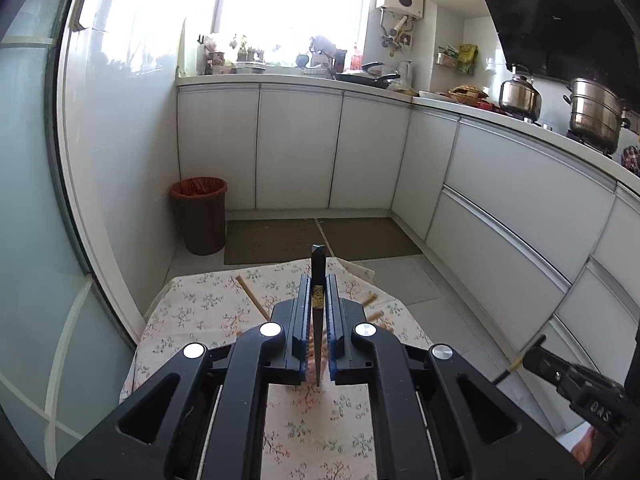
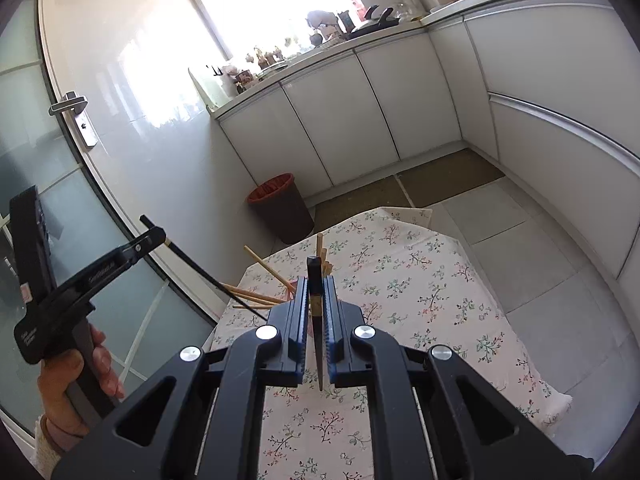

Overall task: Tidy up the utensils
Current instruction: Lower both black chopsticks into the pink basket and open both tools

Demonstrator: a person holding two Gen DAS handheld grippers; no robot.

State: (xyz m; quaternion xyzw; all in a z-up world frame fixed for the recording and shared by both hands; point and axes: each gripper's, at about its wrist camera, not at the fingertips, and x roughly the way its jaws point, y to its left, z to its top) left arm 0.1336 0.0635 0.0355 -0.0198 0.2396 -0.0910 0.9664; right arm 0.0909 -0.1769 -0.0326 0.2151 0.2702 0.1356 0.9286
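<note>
Right now my left gripper (image 1: 319, 312) pinches a black chopstick (image 1: 317, 280) between its jaws, thick end pointing forward and up. My right gripper (image 2: 316, 312) is clamped on a second black chopstick (image 2: 314, 280) the same way. Both hover above the floral tablecloth (image 2: 420, 292), where several wooden chopsticks (image 2: 256, 300) lie in a loose heap near its far left edge. A brown bin (image 1: 200, 216) stands beyond.
</note>
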